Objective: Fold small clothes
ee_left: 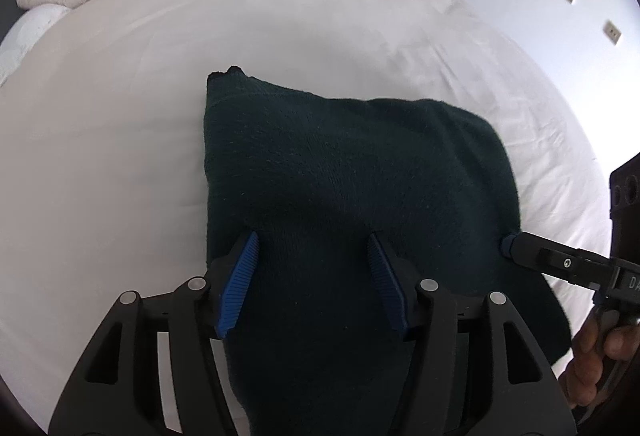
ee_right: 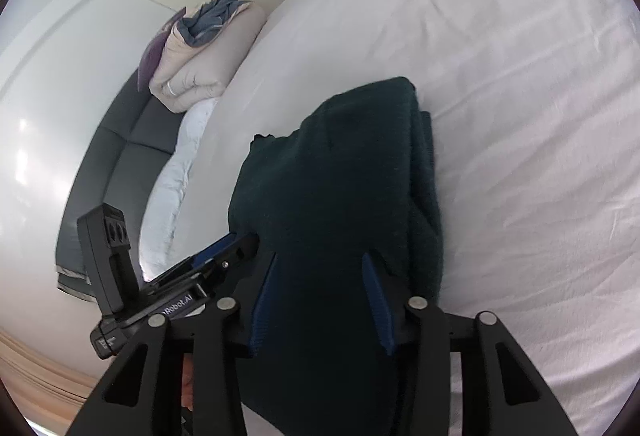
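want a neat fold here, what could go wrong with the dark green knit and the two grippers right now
1. The left gripper and the right gripper stand very close at the near edge of the dark green knit, so they could knock together.
2. The knit lies bunched in thick layers, with a lump at its right side; a pull could drag the stack askew on the white sheet.

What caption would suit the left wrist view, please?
Left gripper over a folded dark green garment on a white bed, right gripper alongside.
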A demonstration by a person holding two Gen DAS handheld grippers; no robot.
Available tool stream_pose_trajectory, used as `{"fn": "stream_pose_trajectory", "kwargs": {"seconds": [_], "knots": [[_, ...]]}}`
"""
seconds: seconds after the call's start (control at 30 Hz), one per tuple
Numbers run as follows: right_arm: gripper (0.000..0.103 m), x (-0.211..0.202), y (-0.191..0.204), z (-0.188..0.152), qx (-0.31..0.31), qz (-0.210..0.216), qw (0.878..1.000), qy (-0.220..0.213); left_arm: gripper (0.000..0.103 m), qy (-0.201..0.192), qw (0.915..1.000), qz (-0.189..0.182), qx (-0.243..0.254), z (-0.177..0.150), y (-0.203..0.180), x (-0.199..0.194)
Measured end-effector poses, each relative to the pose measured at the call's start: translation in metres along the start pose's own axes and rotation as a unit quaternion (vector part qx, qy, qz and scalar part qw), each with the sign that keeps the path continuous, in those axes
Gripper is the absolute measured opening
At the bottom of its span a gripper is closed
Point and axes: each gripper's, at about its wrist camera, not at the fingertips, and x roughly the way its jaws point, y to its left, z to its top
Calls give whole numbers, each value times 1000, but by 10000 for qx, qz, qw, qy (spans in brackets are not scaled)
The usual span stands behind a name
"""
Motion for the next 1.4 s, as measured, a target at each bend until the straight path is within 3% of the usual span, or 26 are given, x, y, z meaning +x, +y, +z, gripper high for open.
{"fn": "stream_pose_trajectory", "kwargs": {"seconds": [0.2,0.43,0.47,0.5,0.53,0.57,0.67,0.8,0.83,0.9,0.97,1.0,1.03,1.1,1.17,1.23,1.33,1.4], "knots": [[24,-4,-14,-8,-23,102,9999,-134,56,-19,9994,308,126,1,-11,9],[24,-31,-15,-22,-115,-31,9996,-269,56,-72,9996,281,60,3,-10,13],[25,-36,-12,-22,-147,-93,9994,-303,56,-93,9995,285,51,2,-10,12],[33,-44,-9,-25,-205,-262,9988,-361,56,-131,9995,274,15,1,-9,8],[51,-53,-5,-28,-274,-549,9971,-452,56,-146,9995,267,-13,0,-9,5],[54,-60,-2,-29,-339,-689,9956,-539,56,-165,9995,243,-64,-1,-8,-1],[54,-91,13,-40,-669,-891,9902,-846,56,-427,9989,95,-184,-9,-9,-22],[56,-128,40,-55,-1215,-1225,9757,-1353,59,-1265,9913,333,-111,-31,-19,-75],[61,-138,50,-60,-1382,-1316,9694,-1543,61,-1584,9864,428,-73,-38,-24,-94],[74,-159,71,-71,-1664,-1449,9545,-2007,91,-2254,9721,643,37,-55,-35,-133],[91,-184,95,-83,-1945,-1484,9325,-2656,103,-3126,9443,1022,134,-76,-48,-180],[102,-195,104,-90,-2062,-1489,9201,-2978,103,-3497,9293,1175,156,-86,-52,-198],[103,-213,116,-102,-2210,-1516,8978,-3494,103,-3994,9060,1388,210,-99,-61,-221],[103,-231,133,-115,-2434,-1598,8692,-3997,103,-4435,8836,1475,280,-115,-70,-250],[103,-247,151,-124,-2668,-1646,8488,-4258,103,-4368,8868,1488,259,-121,-73,-266],[103,-257,164,-128,-2747,-1678,8438,-4295,103,-4049,9015,1483,371,-121,-76,-273],[103,-262,173,-129,-2842,-1718,8529,-4029,103,-3818,9112,1501,365,-126,-78,-274],[103,-255,176,-127,-2886,-1936,8609,-3717,103,-3542,9229,1489,253,-126,-74,-268]]}}
